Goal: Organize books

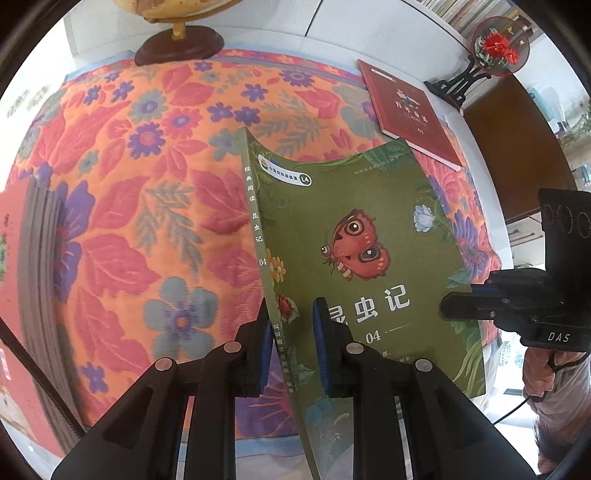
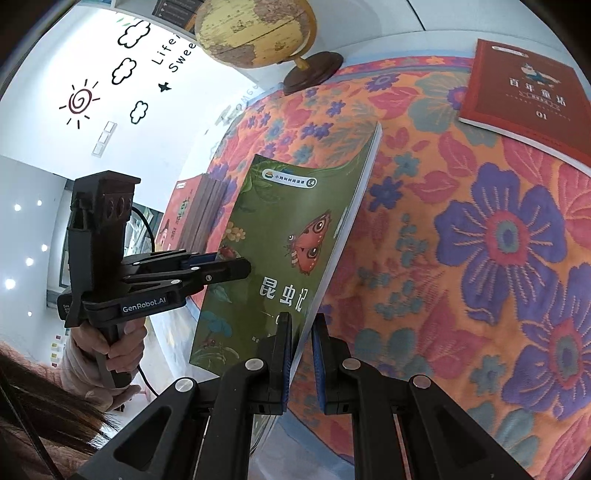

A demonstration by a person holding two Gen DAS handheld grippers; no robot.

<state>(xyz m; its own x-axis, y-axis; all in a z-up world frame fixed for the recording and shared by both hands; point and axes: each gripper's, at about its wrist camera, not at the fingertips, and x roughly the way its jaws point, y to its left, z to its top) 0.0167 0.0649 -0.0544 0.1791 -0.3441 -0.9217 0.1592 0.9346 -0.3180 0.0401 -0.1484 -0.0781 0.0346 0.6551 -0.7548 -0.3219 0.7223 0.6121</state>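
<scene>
A green book [image 1: 354, 229] with a red butterfly on its cover hangs tilted above the floral cloth, held from both sides. My left gripper [image 1: 291, 317] is shut on its spine edge; in the right wrist view the left gripper [image 2: 236, 267] comes in from the left. My right gripper [image 2: 301, 325] is shut on the page edge of the green book [image 2: 280, 236]; the left wrist view shows the right gripper [image 1: 454, 304] at the cover's right side. A red book [image 1: 410, 110] [image 2: 524, 96] lies flat on the cloth beyond.
An orange floral cloth [image 1: 147, 184] [image 2: 461, 258] covers the table. A stack of books [image 1: 37, 277] [image 2: 199, 210] stands at the left edge. At the back are a globe [image 1: 177, 40] [image 2: 255, 29] and a round flower ornament [image 1: 498, 44] on a black stand. A hand [image 2: 118, 350] grips the left tool.
</scene>
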